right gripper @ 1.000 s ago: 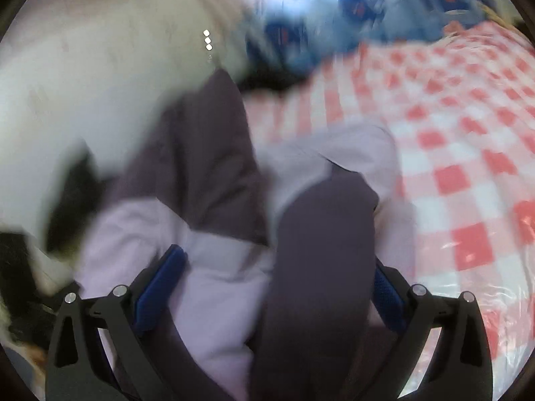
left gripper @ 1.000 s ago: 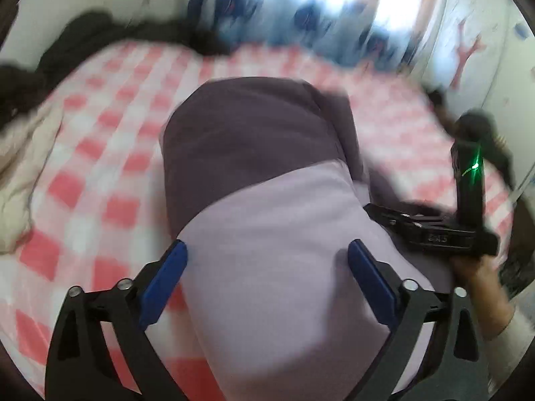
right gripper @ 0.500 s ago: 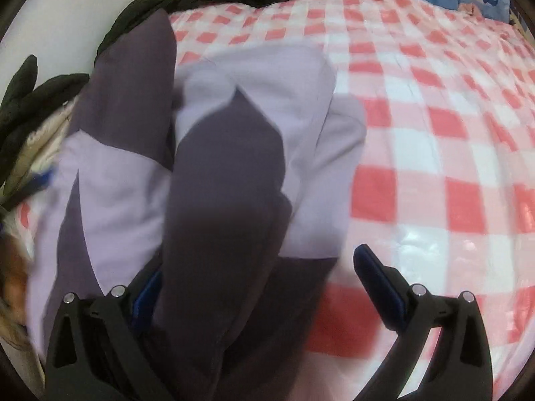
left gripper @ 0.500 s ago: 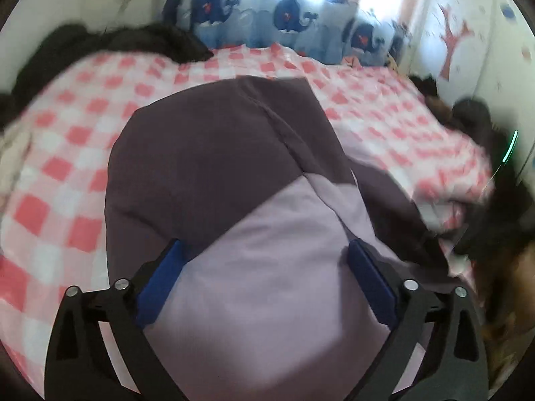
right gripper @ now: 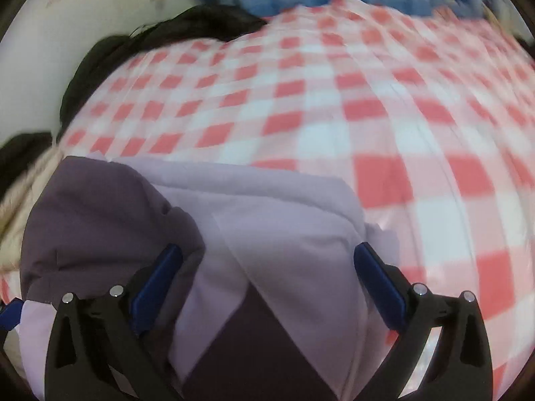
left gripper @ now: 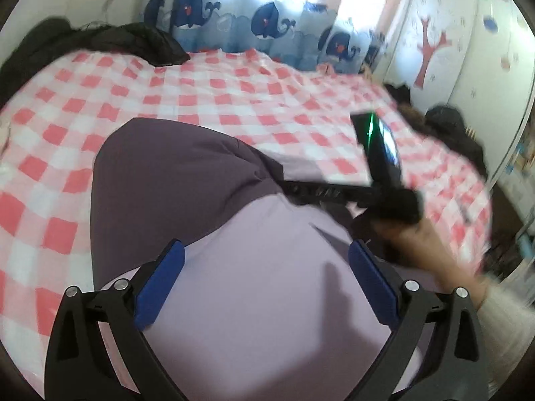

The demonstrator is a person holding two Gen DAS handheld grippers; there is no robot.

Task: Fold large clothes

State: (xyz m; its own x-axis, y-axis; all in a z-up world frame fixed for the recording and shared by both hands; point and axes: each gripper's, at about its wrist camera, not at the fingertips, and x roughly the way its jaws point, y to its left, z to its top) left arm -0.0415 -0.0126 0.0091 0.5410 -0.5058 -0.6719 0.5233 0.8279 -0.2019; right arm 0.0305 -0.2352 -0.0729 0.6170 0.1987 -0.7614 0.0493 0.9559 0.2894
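A large padded garment in dark purple and pale lilac [left gripper: 187, 200] lies folded in a bundle on a red-and-white checked bed [left gripper: 234, 100]. My left gripper [left gripper: 265, 267] is open, its blue pads spread wide just above the lilac part. The right gripper's body [left gripper: 378, 180] shows in the left wrist view, over the garment's right side, held by a hand. In the right wrist view the right gripper [right gripper: 267, 267] is open over the folded garment [right gripper: 267, 220], lilac panel in the middle, dark purple at the left.
Dark clothes [left gripper: 100, 43] are heaped at the bed's far left by the wall. A whale-print curtain [left gripper: 267, 23] hangs behind the bed. Another dark heap [left gripper: 451, 127] lies at the bed's right edge near a white wardrobe [left gripper: 468, 33]. Cream fabric [right gripper: 20, 187] lies left of the garment.
The garment has gone down from a raised, draped hold to a compact bundle on the bed. The right gripper has swung over its right side. Both views now sit lower over it.
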